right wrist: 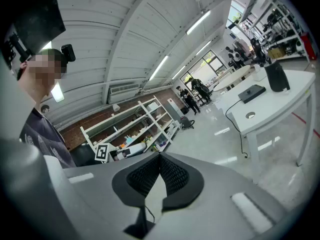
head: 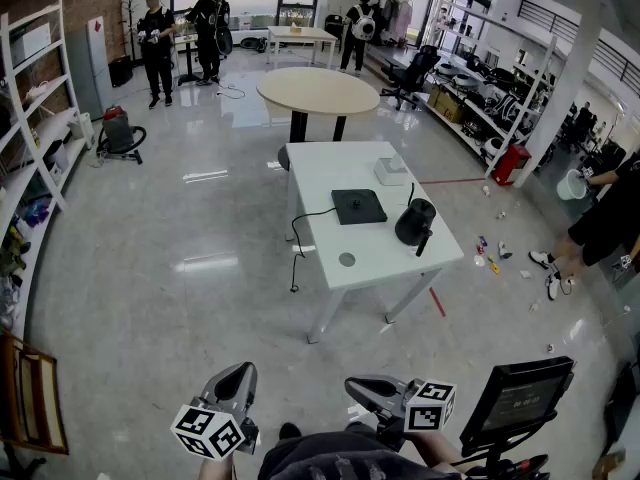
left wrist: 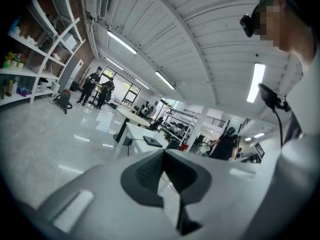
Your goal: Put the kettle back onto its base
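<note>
Worktop (head: pixel 330 173) is sitting mid-frame, well off. Left gripper (head: pixel 240 371) and right gripper (head: pixel 354 382) jaws are clenching empty, probably risking shoving the kettle (head: pixel 414 222) and missing its base (head: pixel 358 206).

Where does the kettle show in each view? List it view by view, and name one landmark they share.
Head view: the kettle stands near the right edge of the white table, just right of centre.
Left gripper view: probably the small dark shape at the table's right end, mid-frame; too small to be sure.
Right gripper view: upper right, upright on the table.
Shared landmark: the flat black base beside it.
</note>
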